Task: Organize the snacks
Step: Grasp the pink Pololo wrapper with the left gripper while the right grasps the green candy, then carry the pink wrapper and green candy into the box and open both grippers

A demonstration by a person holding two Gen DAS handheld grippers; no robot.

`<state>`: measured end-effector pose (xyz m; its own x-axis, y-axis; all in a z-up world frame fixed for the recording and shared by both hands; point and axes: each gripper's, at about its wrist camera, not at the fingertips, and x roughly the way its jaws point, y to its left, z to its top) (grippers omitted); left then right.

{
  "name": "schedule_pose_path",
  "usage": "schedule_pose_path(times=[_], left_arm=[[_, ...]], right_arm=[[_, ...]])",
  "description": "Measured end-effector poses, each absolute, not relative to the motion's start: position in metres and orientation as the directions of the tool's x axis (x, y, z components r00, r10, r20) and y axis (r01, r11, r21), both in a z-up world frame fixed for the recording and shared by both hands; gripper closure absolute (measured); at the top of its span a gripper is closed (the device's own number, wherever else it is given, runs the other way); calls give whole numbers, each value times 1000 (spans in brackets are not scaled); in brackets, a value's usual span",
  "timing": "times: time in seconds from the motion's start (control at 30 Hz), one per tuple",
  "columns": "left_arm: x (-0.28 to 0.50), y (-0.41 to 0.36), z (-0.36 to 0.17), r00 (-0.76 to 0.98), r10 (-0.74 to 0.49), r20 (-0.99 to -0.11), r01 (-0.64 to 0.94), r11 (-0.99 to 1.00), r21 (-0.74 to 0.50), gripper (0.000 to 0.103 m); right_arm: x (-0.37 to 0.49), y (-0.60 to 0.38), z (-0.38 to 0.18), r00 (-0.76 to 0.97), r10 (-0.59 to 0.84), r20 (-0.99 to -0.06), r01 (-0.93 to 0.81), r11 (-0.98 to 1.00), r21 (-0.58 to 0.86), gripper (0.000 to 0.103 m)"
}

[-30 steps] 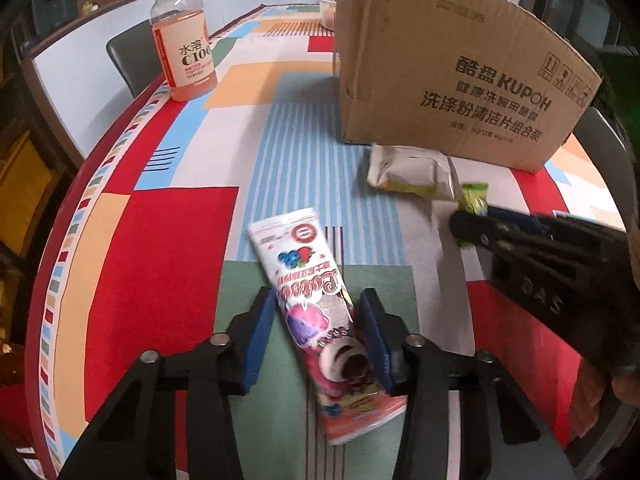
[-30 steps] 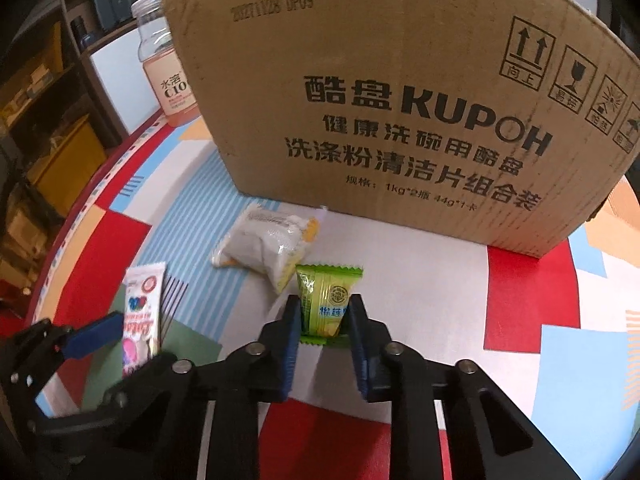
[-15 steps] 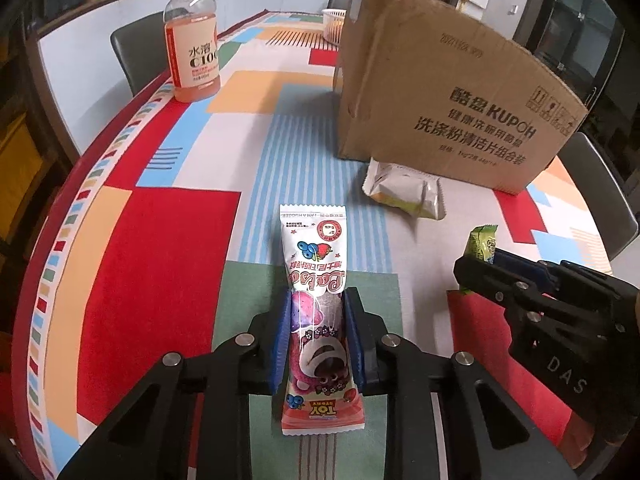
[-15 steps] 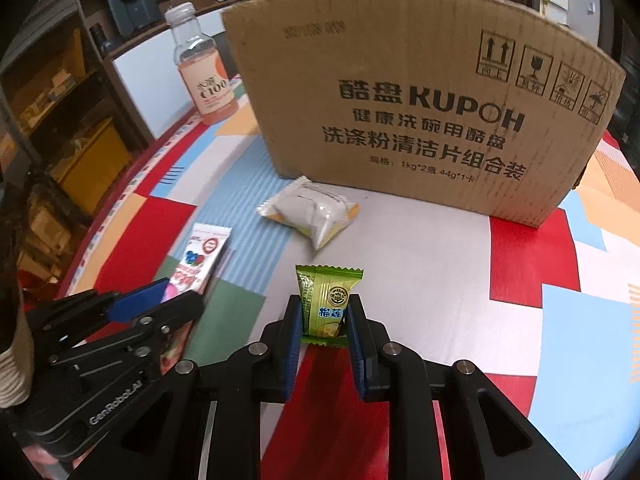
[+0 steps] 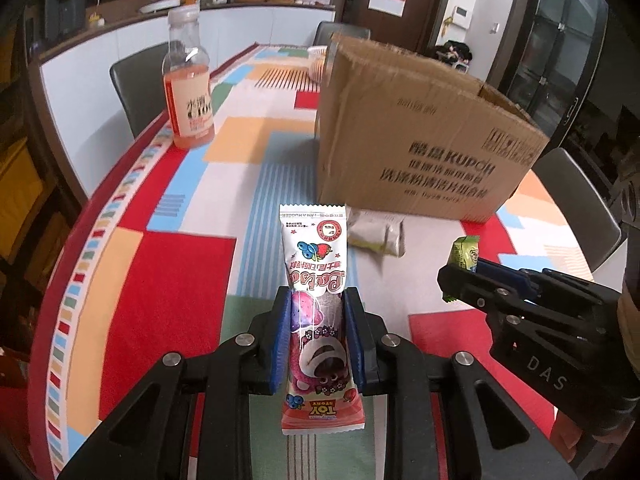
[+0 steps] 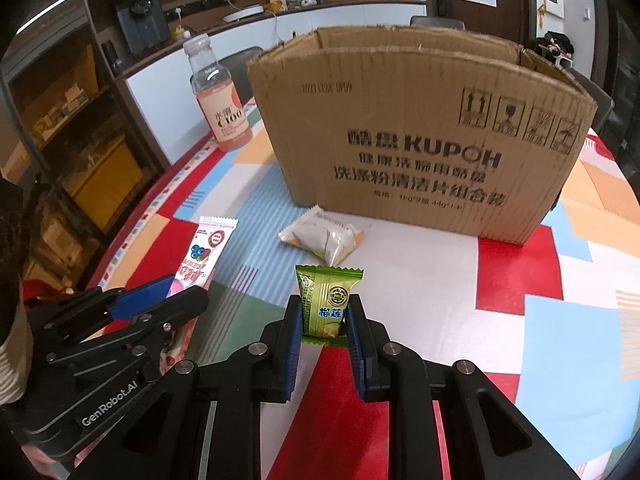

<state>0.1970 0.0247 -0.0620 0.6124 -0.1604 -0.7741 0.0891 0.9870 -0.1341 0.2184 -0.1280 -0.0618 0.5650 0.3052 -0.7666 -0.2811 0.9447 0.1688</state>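
My left gripper (image 5: 316,304) is shut on a long pink and white snack packet (image 5: 314,280) and holds it above the table; it also shows in the right wrist view (image 6: 206,252). My right gripper (image 6: 323,312) is shut on a small green candy packet (image 6: 326,300), lifted off the table, also seen at the right of the left wrist view (image 5: 464,254). A white and yellow snack pouch (image 6: 324,236) lies on the tablecloth in front of an open cardboard box (image 6: 420,148), which also shows in the left wrist view (image 5: 420,148).
A pink drink bottle (image 5: 188,96) stands at the table's left edge, left of the box. The colourful tablecloth (image 5: 160,280) covers a rounded table. Grey chairs (image 5: 136,84) stand around it. A small bowl (image 5: 318,60) sits behind the box.
Both grippers have risen and pulled back with their packets. The left gripper closed on the pink packet, which lay on the table a second ago, and lifted it.
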Motion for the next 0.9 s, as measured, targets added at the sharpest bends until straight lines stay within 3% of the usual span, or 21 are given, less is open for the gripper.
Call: schedule_pose_path(times=[0.9], left_arm=[[210, -5, 38, 780, -216, -587, 203, 975, -88, 77]], right_arm=[[221, -159, 33, 753, 307, -583, -256, 951, 171, 80]])
